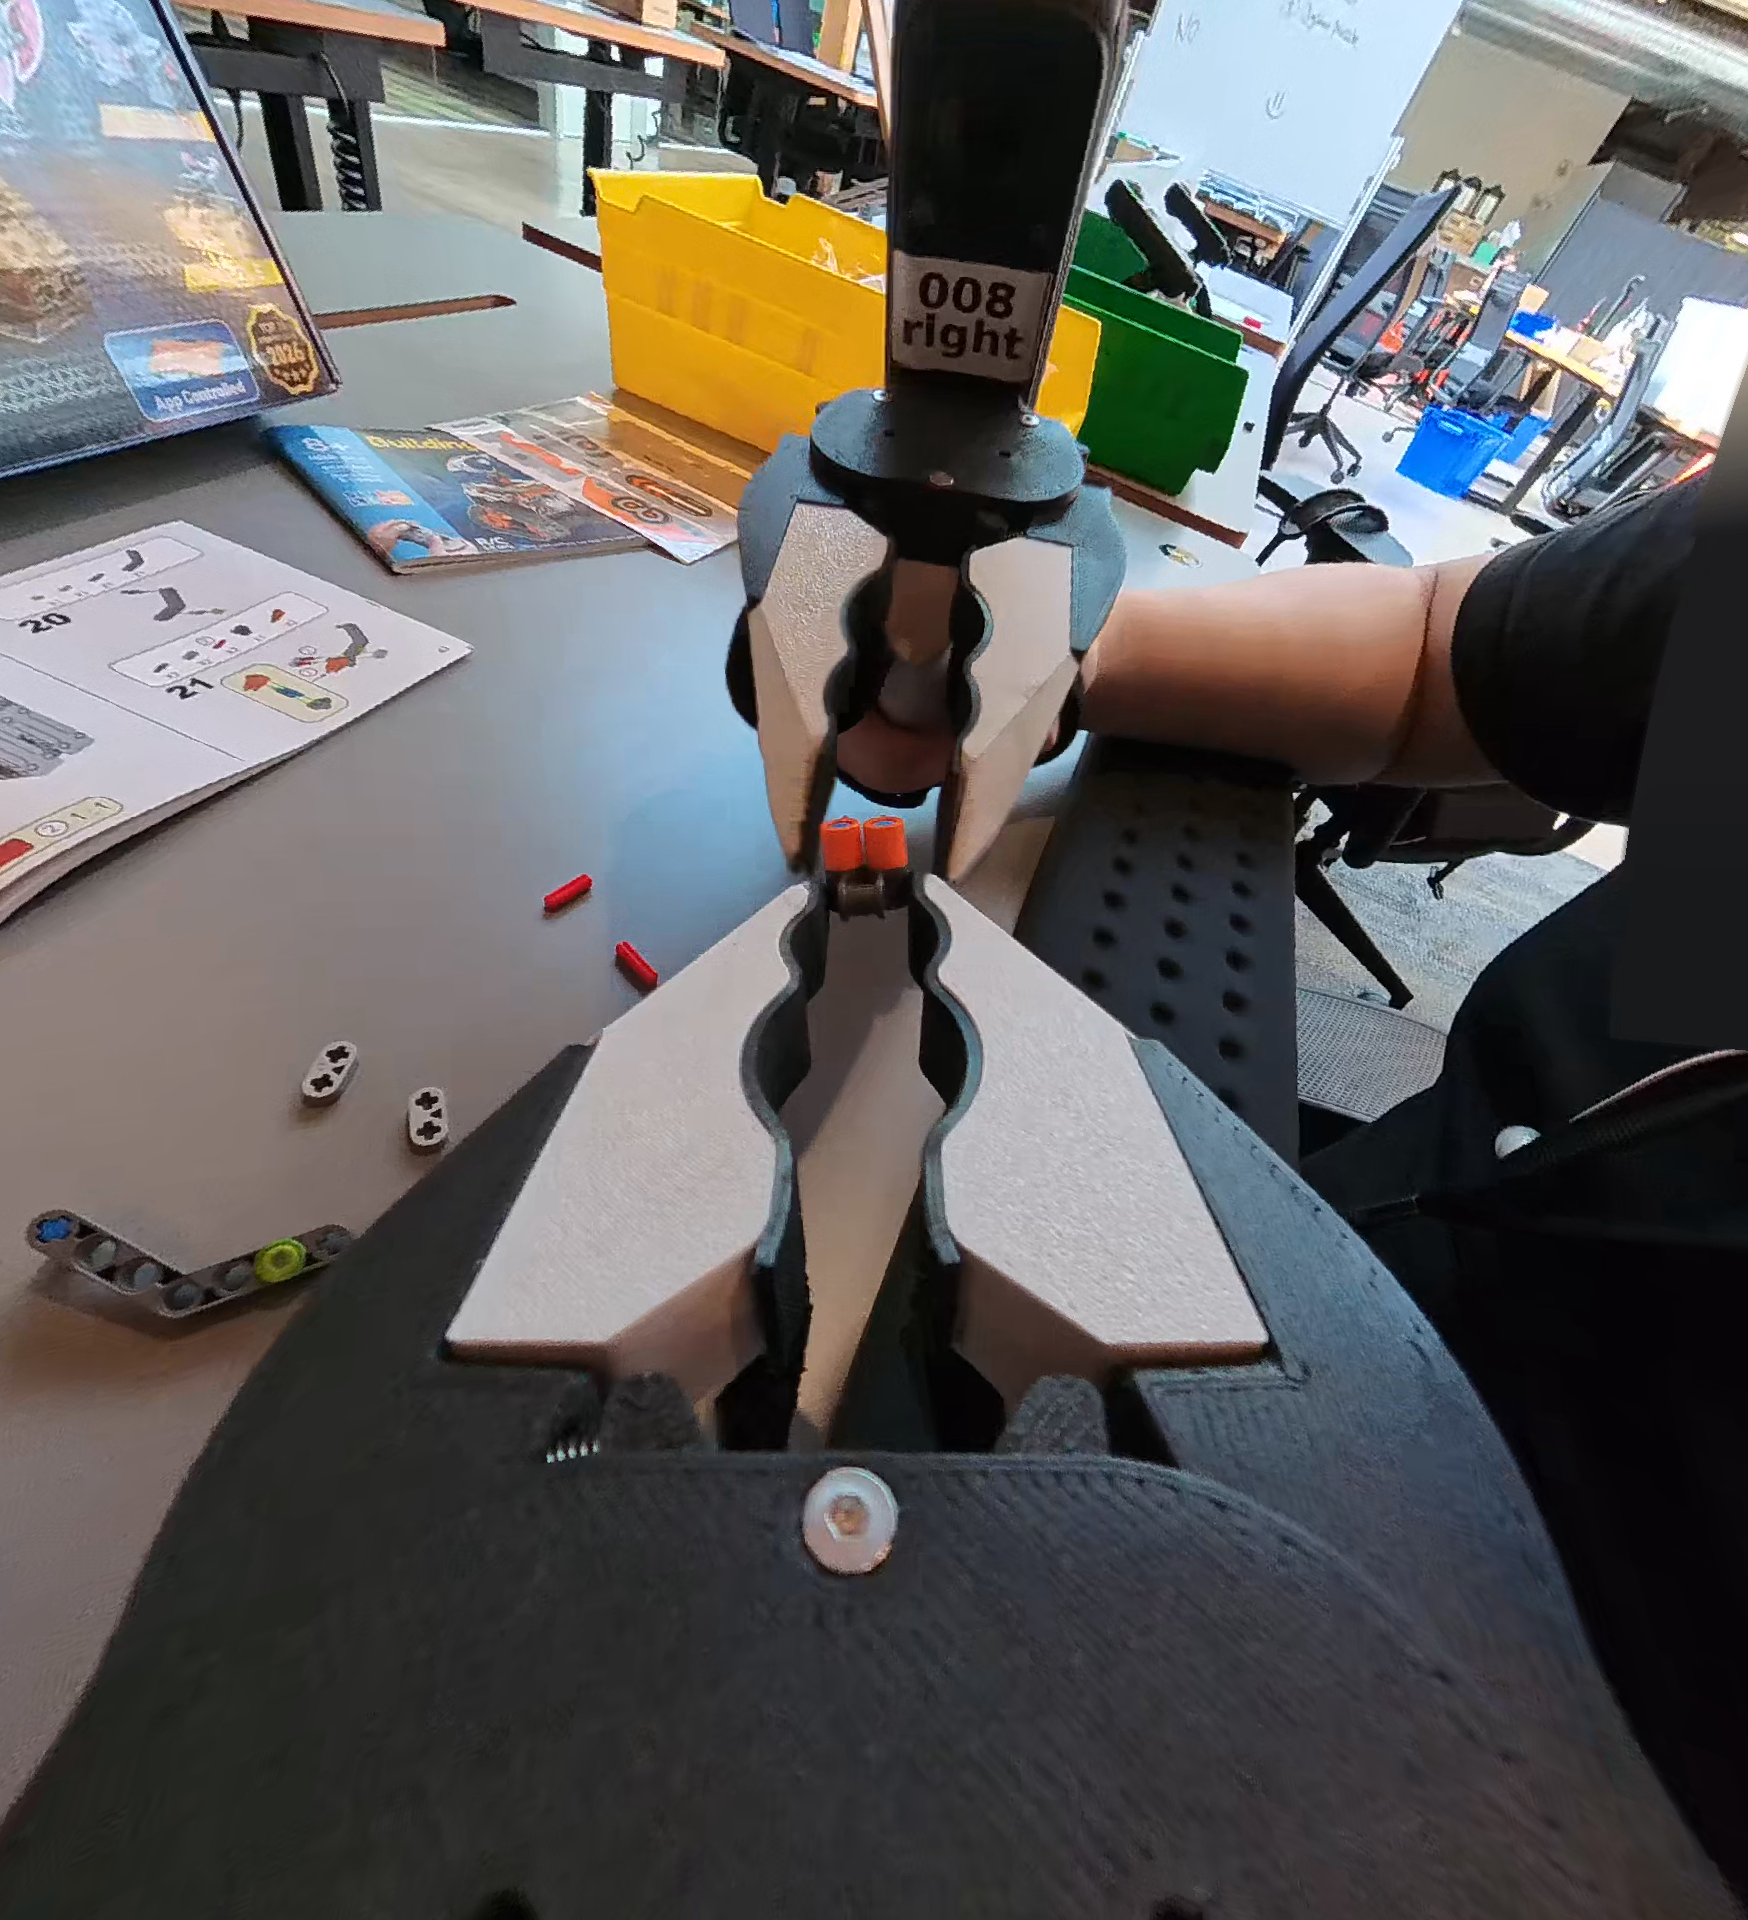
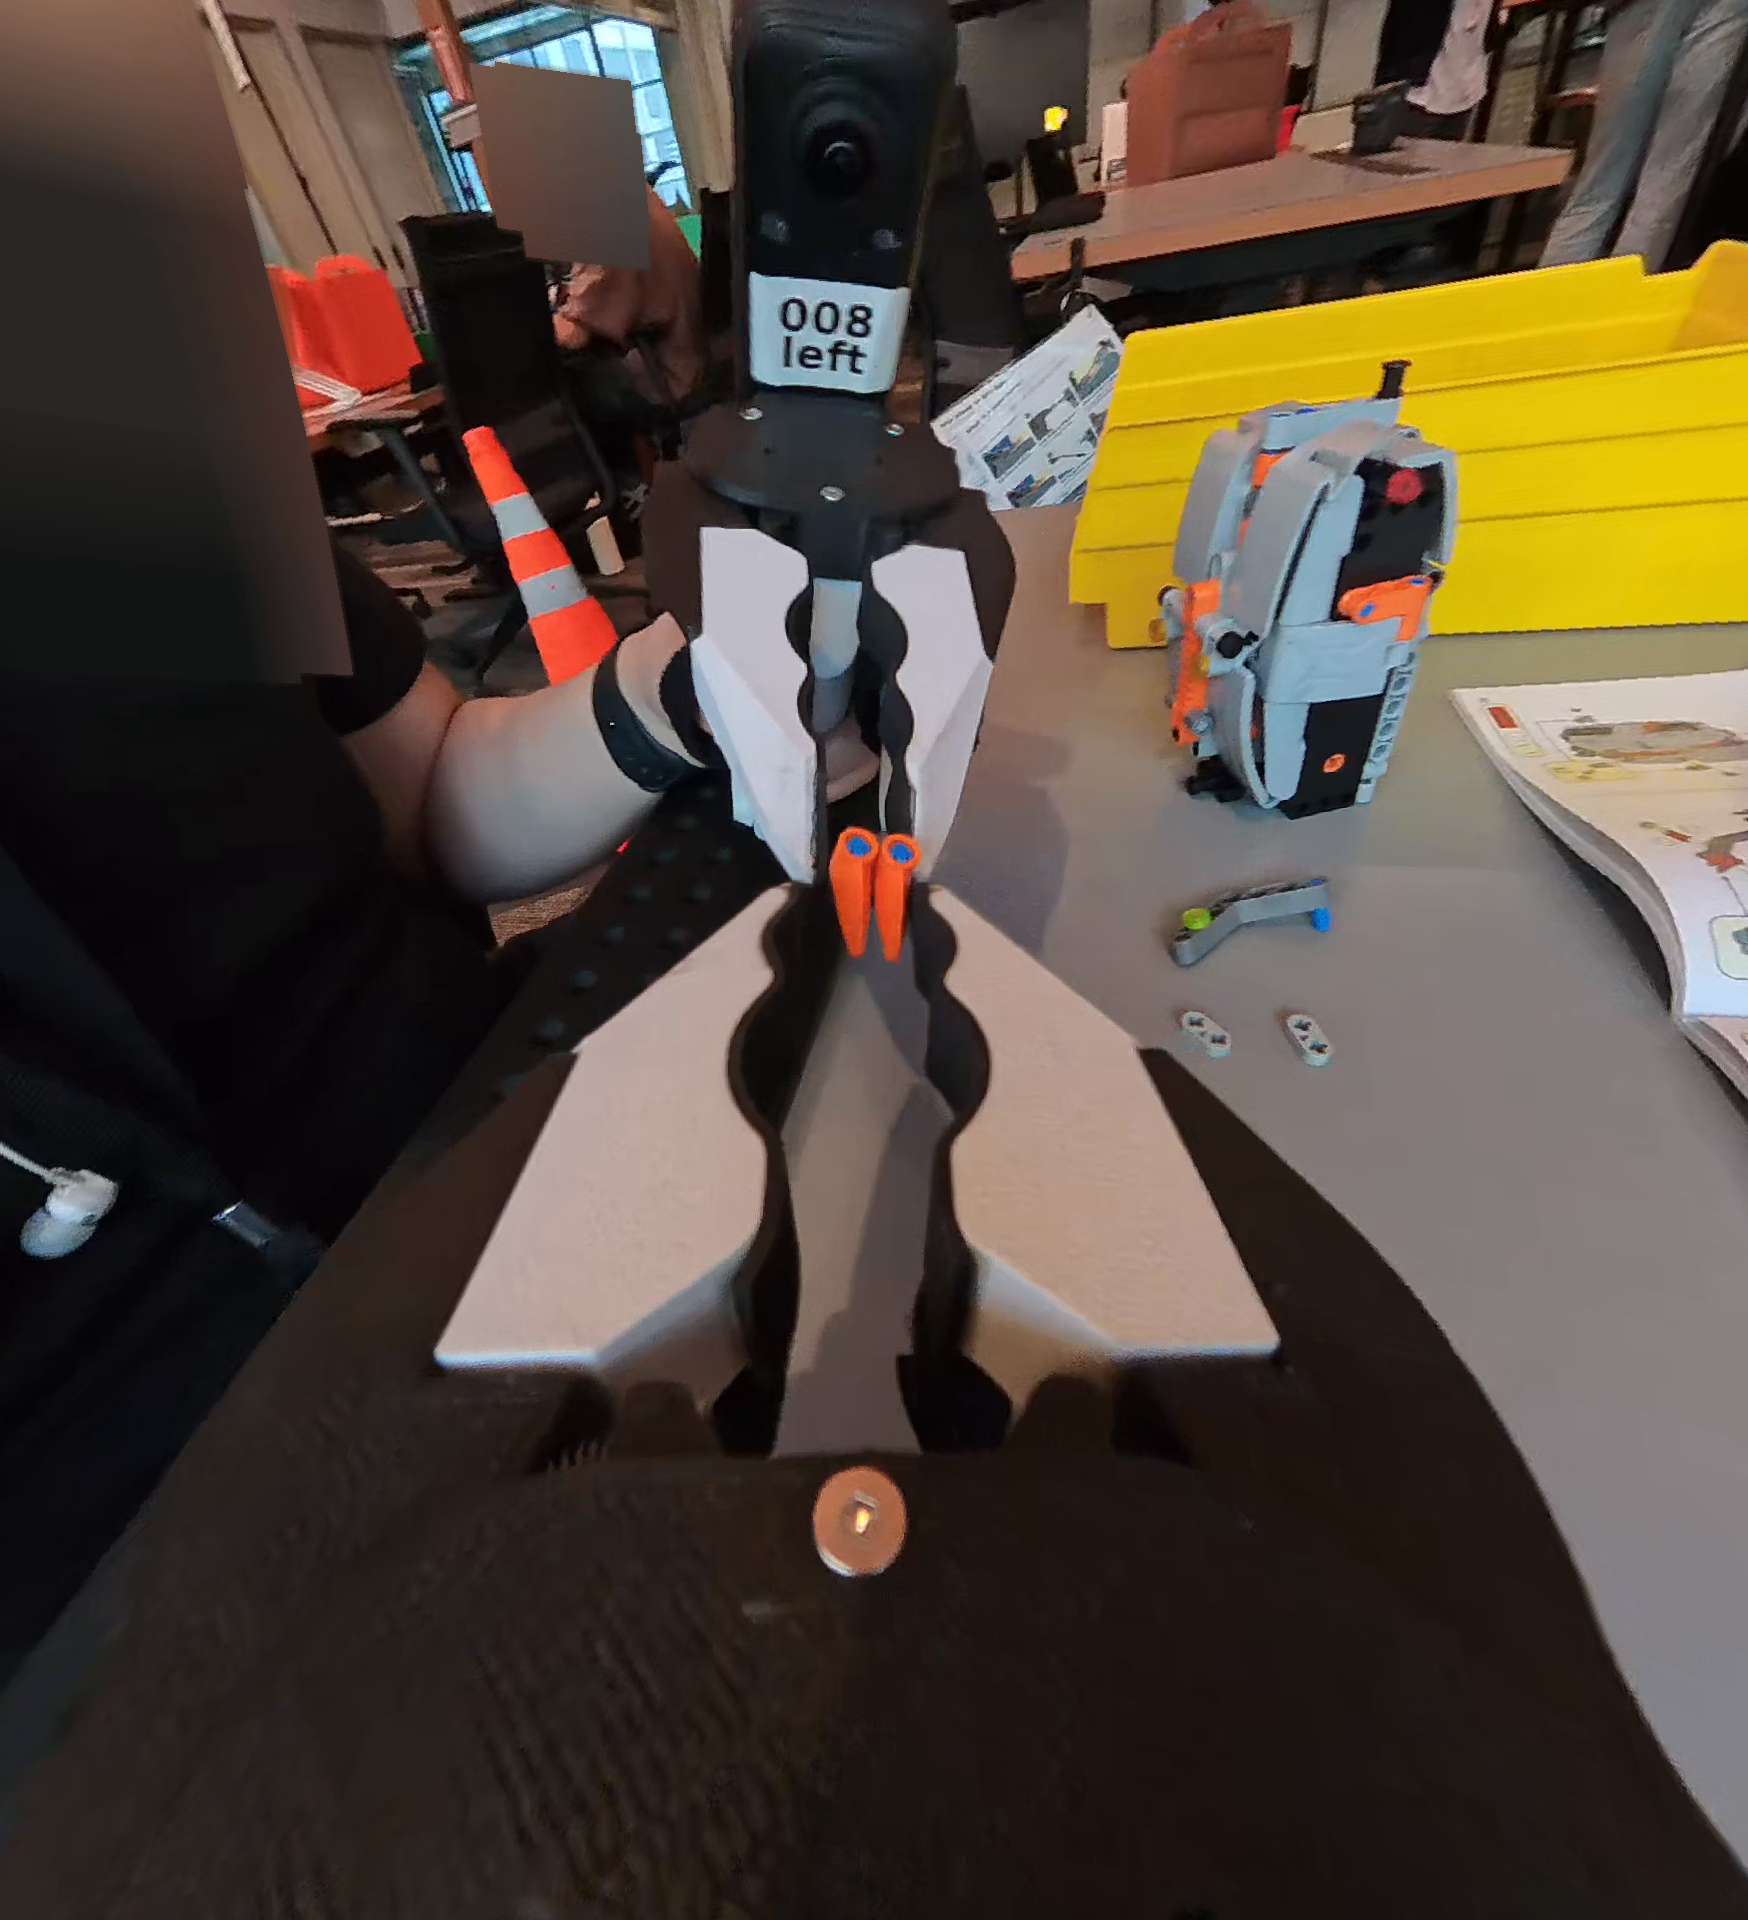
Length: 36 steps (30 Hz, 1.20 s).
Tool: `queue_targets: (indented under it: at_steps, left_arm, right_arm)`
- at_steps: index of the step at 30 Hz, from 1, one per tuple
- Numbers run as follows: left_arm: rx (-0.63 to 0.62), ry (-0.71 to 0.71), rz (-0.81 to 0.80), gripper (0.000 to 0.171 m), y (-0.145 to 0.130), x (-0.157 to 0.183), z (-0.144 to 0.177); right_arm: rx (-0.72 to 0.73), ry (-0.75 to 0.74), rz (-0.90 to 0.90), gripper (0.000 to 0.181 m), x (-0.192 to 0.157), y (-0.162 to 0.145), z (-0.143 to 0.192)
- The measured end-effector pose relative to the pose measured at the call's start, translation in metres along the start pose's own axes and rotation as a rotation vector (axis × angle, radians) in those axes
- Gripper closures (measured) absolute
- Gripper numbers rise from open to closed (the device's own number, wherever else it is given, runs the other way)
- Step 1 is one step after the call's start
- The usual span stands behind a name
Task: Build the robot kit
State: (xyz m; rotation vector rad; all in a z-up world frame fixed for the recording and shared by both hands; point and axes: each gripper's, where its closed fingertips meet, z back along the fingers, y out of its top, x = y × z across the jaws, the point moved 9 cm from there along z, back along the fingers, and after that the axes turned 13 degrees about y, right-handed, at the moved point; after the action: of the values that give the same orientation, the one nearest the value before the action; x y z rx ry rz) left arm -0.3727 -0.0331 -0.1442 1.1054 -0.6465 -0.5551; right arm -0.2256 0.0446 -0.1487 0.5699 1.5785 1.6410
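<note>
The orange piece (image 1: 865, 842), two short orange beams side by side with blue pins in their ends, hangs in the air between the two grippers, above the near edge of the counter (image 1: 558, 727). In the left wrist view a small grey connector (image 1: 862, 896) sits under the orange beams, right at the tips of the left gripper (image 1: 862, 902), whose jaws are closed on it. The right gripper (image 2: 875, 914) meets it head on; in the right wrist view its jaws are drawn in around the orange beams, with the fingers close on both sides, so it appears to grip them, though contact on the far face is hidden. Both tools thus seem to hold one small assembly together, tip to tip.

On the counter to the left gripper's side lie two red pins (image 1: 566, 892), two small grey links (image 1: 330, 1072) and a bent grey beam (image 1: 184, 1262) with a blue and a green pin. An open manual (image 1: 153, 686) lies beyond them. A part-built grey and orange model (image 2: 1306, 613) stands by the yellow bin (image 2: 1576, 436), with a green bin (image 1: 1161, 384) next to it.
</note>
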Motion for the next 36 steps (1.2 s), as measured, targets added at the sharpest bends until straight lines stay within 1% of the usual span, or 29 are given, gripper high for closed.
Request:
queue_targets:
  at_steps: [1, 2, 8, 9, 13, 16, 17, 19, 20, 22, 24, 27, 31, 36]
  left_arm:
    - [-0.002, -0.013, 0.0, 0.158, 0.0, 0.001, 0.0]
    - [0.0, -0.024, 0.002, 0.158, 0.0, 0.001, 0.0]
    - [-0.002, -0.026, 0.002, 0.158, 0.0, 0.001, 0.0]
    - [-0.003, -0.025, 0.003, 0.158, 0.0, 0.001, 0.0]
    - [-0.009, -0.028, 0.005, 0.158, -0.001, 0.001, -0.001]
    - [0.014, -0.027, 0.014, 0.158, 0.0, 0.0, 0.0]
    - [0.03, -0.015, 0.023, 0.155, 0.001, -0.002, 0.001]
    - [0.067, 0.02, 0.063, 0.134, 0.003, -0.007, 0.003]
    - [0.083, 0.027, 0.089, 0.13, 0.004, -0.01, 0.004]
    - [0.108, 0.02, 0.144, 0.133, 0.004, -0.015, 0.007]
    - [0.124, -0.011, 0.193, 0.141, 0.004, -0.018, 0.009]
    - [0.139, -0.047, 0.237, 0.144, 0.004, -0.02, 0.011]
    - [0.136, -0.063, 0.234, 0.145, 0.003, -0.017, 0.01]
    - [0.14, -0.068, 0.228, 0.146, 0.003, -0.015, 0.01]
  right_arm:
    - [0.002, 0.002, 0.005, 0.168, -0.001, 0.001, 0.0]
    - [0.002, 0.002, 0.007, 0.168, -0.001, 0.001, 0.0]
    - [-0.006, -0.007, 0.011, 0.166, -0.001, 0.0, 0.0]
    - [-0.008, -0.002, 0.008, 0.168, -0.001, 0.0, 0.0]
    - [-0.033, -0.013, 0.008, 0.168, -0.001, 0.001, 0.0]
    - [-0.024, -0.027, -0.008, 0.168, 0.0, 0.003, 0.002]
    - [-0.022, -0.065, -0.01, 0.168, 0.002, 0.004, 0.005]
    - [-0.019, -0.173, -0.01, 0.168, 0.01, 0.005, 0.016]
    - [-0.016, -0.233, -0.015, 0.168, 0.015, 0.006, 0.024]
    - [-0.018, -0.303, -0.065, 0.168, 0.024, 0.003, 0.04]
    - [0.002, -0.34, -0.145, 0.168, 0.034, -0.002, 0.056]
    - [0.069, -0.324, -0.244, 0.168, 0.044, -0.008, 0.071]
    - [0.156, -0.287, -0.323, 0.168, 0.048, -0.009, 0.078]
    - [0.146, -0.279, -0.313, 0.168, 0.047, -0.009, 0.076]
